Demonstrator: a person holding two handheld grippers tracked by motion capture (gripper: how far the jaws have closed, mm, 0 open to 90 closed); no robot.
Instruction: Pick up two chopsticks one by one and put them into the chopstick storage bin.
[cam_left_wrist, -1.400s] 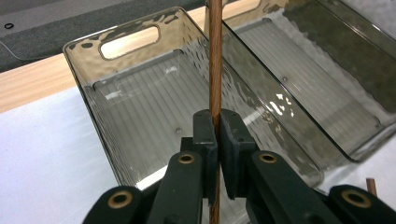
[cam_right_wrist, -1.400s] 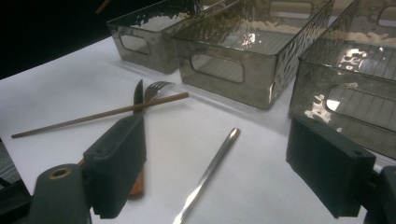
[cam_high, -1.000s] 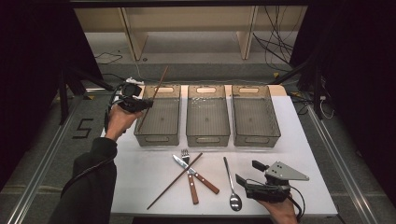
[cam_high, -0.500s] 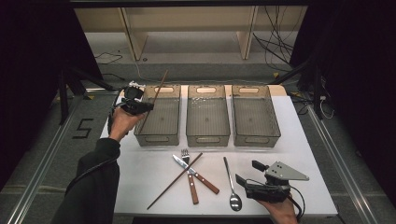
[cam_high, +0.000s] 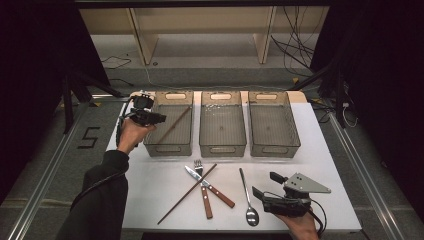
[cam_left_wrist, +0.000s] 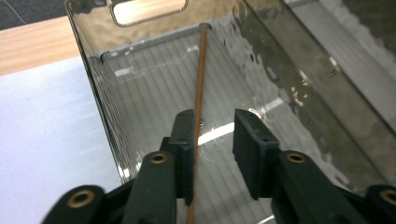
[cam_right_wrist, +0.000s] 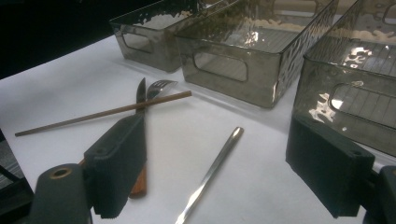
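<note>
My left gripper (cam_left_wrist: 212, 140) has just been opening, its jaws now parted and slack around the chopstick (cam_left_wrist: 201, 93), which lies in the left bin (cam_high: 169, 148) with its long axis running toward twelve o'clock.

Three bins stand in a row at the counter's (cam_high: 150, 190) 12 o'clock side. A chopstick (cam_high: 172, 125) lies in the left bin (cam_high: 169, 148). At 6 o'clock lie another chopstick (cam_high: 186, 193) crossing a knife (cam_high: 210, 187) and fork (cam_high: 204, 195), a spoon (cam_high: 248, 197) at their 3 o'clock.
</note>
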